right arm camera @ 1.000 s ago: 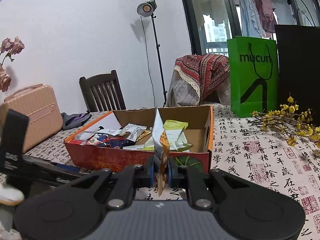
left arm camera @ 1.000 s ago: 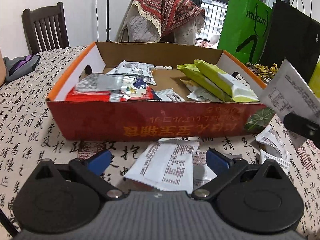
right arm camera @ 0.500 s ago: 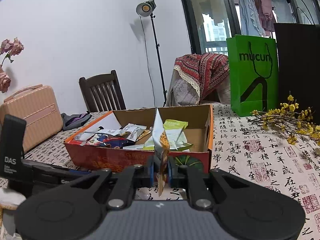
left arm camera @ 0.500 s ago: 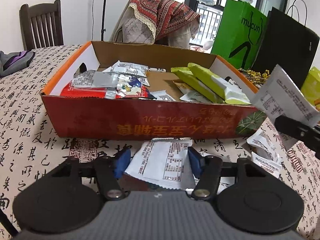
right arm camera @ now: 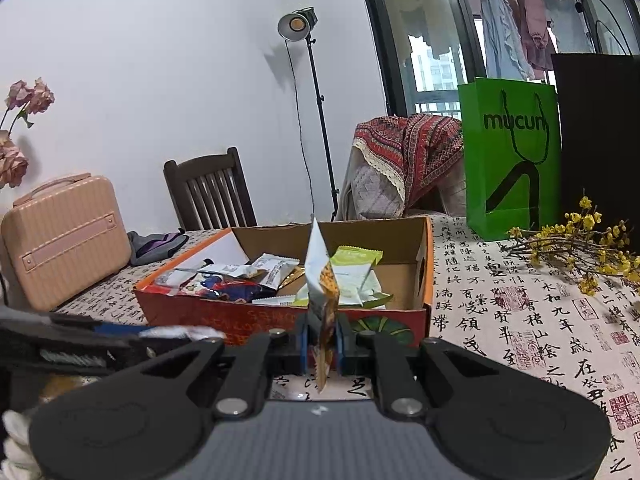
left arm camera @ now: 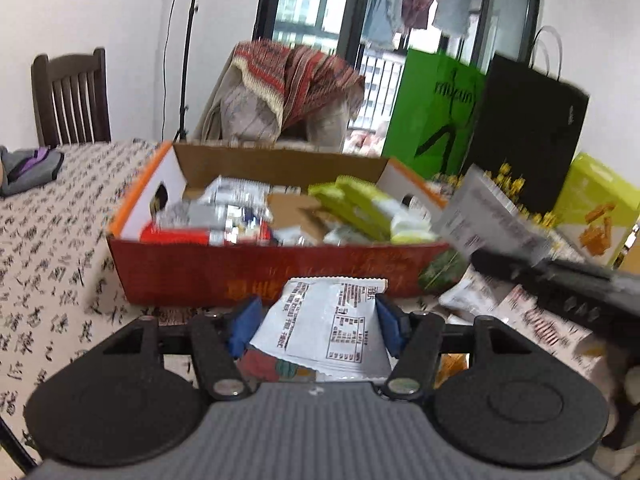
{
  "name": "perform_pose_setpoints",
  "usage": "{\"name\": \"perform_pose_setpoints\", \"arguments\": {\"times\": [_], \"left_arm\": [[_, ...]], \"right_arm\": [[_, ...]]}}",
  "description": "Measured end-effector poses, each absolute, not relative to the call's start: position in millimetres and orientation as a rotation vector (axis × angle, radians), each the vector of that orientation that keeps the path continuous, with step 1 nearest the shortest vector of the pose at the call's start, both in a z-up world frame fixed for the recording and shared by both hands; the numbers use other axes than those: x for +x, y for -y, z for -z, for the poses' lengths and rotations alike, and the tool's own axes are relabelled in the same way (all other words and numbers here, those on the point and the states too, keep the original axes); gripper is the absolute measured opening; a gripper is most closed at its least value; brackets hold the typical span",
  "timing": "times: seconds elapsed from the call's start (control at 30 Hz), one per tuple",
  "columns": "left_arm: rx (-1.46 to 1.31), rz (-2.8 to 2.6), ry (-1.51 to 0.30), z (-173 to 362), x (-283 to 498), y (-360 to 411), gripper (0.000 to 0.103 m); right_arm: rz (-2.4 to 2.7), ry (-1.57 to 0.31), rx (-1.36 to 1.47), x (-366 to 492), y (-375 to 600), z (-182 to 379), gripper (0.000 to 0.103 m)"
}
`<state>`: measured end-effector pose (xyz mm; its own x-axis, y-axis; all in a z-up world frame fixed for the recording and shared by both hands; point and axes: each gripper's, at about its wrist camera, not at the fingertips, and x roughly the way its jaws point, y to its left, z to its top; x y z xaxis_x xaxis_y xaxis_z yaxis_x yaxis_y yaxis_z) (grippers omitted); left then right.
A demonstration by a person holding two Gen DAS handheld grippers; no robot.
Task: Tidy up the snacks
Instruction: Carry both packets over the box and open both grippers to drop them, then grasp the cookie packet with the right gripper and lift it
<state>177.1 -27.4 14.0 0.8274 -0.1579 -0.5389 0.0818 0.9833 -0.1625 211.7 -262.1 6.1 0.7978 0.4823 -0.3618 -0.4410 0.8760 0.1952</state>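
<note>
Holding one packet per gripper, we carry two snacks to the box at once. Our left gripper (left arm camera: 316, 322) clamps a white packet (left arm camera: 326, 330) flat by its side edges, print up, clear of the table just before the box (left arm camera: 256, 276), so it can drop in level. Our right gripper (right arm camera: 322, 340) pinches an orange packet (right arm camera: 322, 292) edge-on and upright, its thin seam suiting the narrow closure, near the box's front wall.
</note>
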Motion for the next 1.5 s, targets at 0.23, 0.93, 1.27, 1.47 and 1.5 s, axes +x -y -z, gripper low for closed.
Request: {"name": "perform_pose_setpoints", "arguments": {"times": [0.23, 0.93, 1.27, 1.47, 1.5], "left_arm": [[-0.167, 0.126, -0.482, -44.3, 176.6, 16.1, 0.062], [-0.202, -0.098, -0.469, -60.8, 271.1, -4.6, 0.063], [-0.26, -0.115, -0.416, -53.3, 256.6, -18.4, 0.103], [-0.279, -0.116, -0.416, -57.0, 243.6, -25.0, 0.103], [-0.281, -0.114, -0.417, -57.5, 240.4, -26.0, 0.103]], "right_arm": [[-0.495, -0.407, 0.13, 214.0, 258.2, -11.3, 0.012], [-0.438, -0.537, 0.099, 307.2, 178.0, -29.0, 0.012], [-0.404, -0.565, 0.082, 307.6, 177.9, -17.3, 0.089], [-0.397, -0.535, 0.11, 296.0, 189.0, -22.5, 0.103], [-0.396, -0.529, 0.11, 293.5, 190.5, -23.5, 0.103]]}}
